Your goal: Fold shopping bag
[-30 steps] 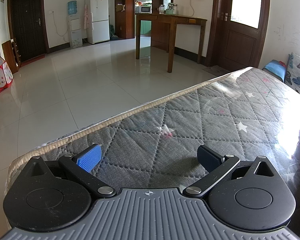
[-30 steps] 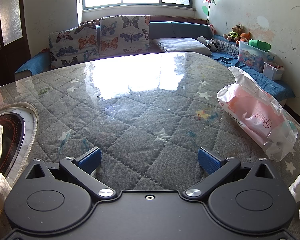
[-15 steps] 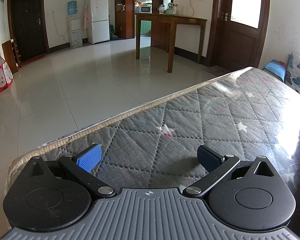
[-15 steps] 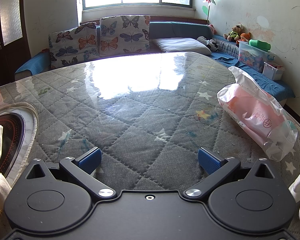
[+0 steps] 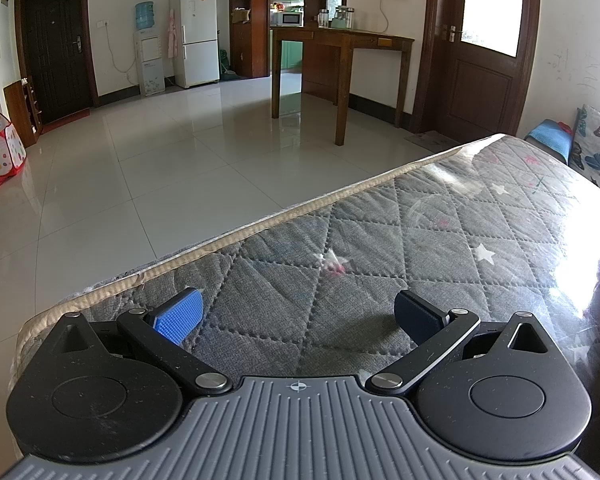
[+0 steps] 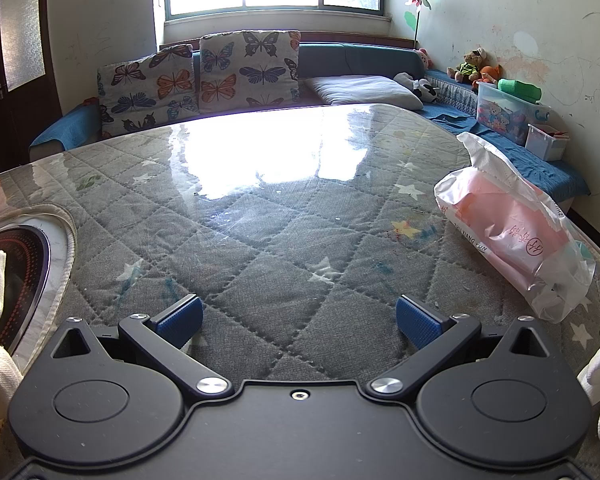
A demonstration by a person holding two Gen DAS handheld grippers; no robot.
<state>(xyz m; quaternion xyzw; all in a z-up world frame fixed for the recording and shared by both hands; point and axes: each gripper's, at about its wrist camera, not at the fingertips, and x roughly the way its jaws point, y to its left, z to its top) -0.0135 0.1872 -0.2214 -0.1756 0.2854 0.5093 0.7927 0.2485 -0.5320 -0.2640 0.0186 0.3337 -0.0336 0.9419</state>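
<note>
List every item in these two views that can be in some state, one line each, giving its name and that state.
Left gripper: open, holding nothing, over the mattress.
Right gripper: open, holding nothing.
Shopping bag: crumpled, unfolded, lying on the mattress near its right edge, pink contents showing through.
Dark door: shut.
Door with window: shut.
Fridge: shut.
</note>
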